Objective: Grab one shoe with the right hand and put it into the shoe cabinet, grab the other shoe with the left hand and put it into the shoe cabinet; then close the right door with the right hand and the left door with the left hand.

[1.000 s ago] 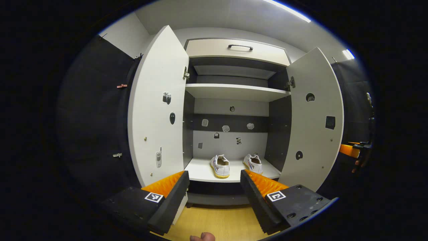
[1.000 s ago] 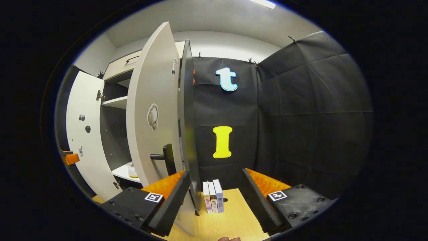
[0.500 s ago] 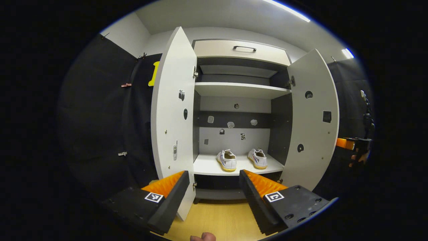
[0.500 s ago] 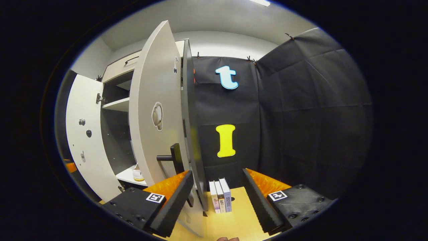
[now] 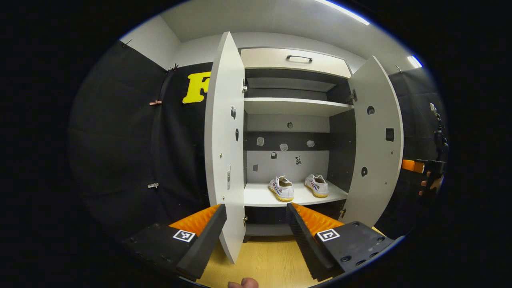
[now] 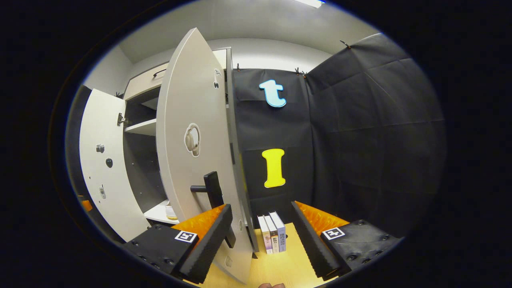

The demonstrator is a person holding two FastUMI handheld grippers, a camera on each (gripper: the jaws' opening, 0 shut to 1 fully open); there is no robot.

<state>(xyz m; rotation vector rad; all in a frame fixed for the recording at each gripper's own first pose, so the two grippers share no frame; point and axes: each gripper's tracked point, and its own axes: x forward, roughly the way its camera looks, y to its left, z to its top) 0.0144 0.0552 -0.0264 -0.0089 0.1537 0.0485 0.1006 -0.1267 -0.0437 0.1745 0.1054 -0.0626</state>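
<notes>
A: The shoe cabinet point(image 5: 294, 60) stands with both doors swung out. What's on the left?

B: In the left gripper view, the left door point(image 5: 225, 140) is edge-on to the camera, its lower edge sitting between the fingers of the left gripper point(image 5: 256, 236). That claw is spread wide and grips nothing.

A: And inside?

B: Two white shoes sit on the lower shelf point(image 5: 260, 197), heels toward the camera. The left shoe point(image 5: 281, 188) is near the middle, the right shoe point(image 5: 317, 185) just beside it, apart. Above them runs an upper shelf point(image 5: 296, 107), and a drawer handle point(image 5: 299, 58) tops the cabinet.

A: Further right?

B: The right door point(image 5: 378, 140) hangs open. Past it, a hand point(image 5: 431, 185) holds the other tool at the view's edge.

A: The right gripper view?

B: The right gripper point(image 6: 262, 240) is released too, holding nothing. The right door's outer face is close ahead, its black handle point(image 6: 212, 188) just above the left finger. Three books point(image 6: 273, 239) stand on the wooden floor point(image 6: 280, 268) between the fingers.
</notes>
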